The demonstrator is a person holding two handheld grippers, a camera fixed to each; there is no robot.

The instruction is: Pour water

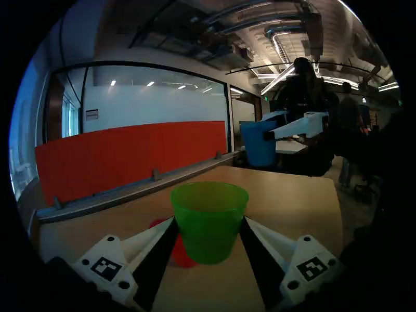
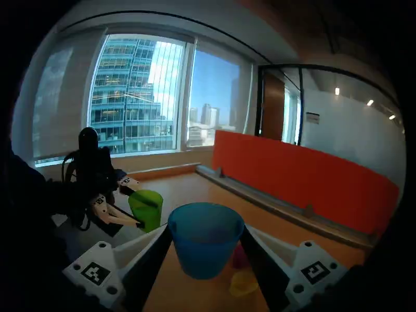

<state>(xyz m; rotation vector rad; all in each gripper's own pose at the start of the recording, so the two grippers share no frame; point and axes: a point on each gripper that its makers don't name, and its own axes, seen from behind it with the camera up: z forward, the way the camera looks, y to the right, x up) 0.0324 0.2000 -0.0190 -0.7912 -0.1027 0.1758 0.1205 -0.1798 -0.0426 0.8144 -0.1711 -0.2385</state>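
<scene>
The counter (image 1: 291, 192) is light brown wood. Along its far edge runs a grey rail (image 1: 156, 179). A long orange board (image 1: 130, 156) stands on it, from 9 o'clock toward the middle of the left gripper view. Above the board is a glass wall (image 1: 156, 99) with a white room behind it. At 12 o'clock the ceiling (image 1: 249, 26) is dark, with pipes and long bright lights (image 1: 275, 79). In the right gripper view, big windows (image 2: 140, 93) sit at 11 o'clock. Outside are tall buildings (image 2: 119, 104) and blue sky (image 2: 218, 78), and daylight comes in
</scene>
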